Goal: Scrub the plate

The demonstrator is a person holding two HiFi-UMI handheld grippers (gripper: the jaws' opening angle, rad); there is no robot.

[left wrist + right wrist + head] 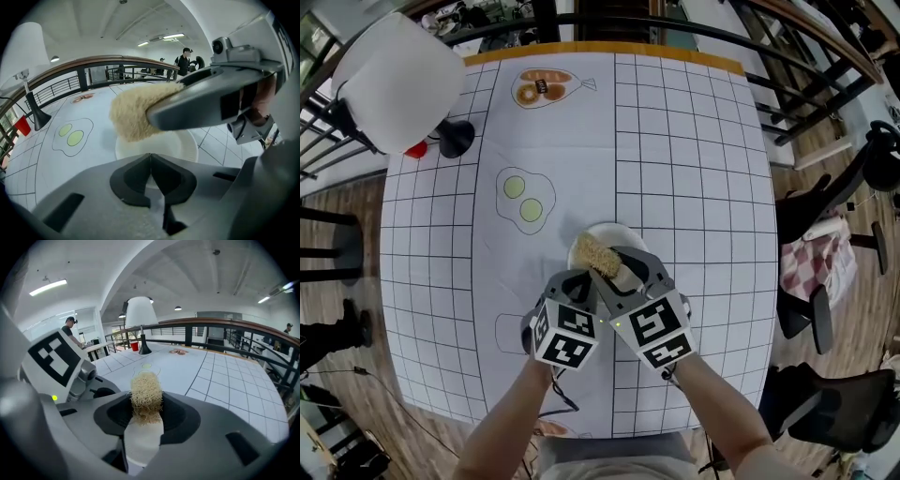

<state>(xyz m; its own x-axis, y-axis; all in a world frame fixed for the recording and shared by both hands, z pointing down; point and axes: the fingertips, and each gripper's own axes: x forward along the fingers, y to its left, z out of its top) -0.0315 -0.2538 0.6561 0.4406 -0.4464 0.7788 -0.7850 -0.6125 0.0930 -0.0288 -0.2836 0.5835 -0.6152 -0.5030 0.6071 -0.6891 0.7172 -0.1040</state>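
A small white plate lies on the gridded table near its front edge. My left gripper is at the plate's near rim with its jaws shut on it; the plate spreads out just beyond the left gripper. My right gripper is shut on a tan fibrous scrubber, held over the plate's left half. The scrubber sticks out between the right gripper jaws with the plate below. The scrubber hovers at the plate's surface; whether it touches is unclear.
A lamp with a white shade, its black base and a red cup stand at the table's far left. Printed fried eggs lie left of the plate. Chairs stand off the table's right edge.
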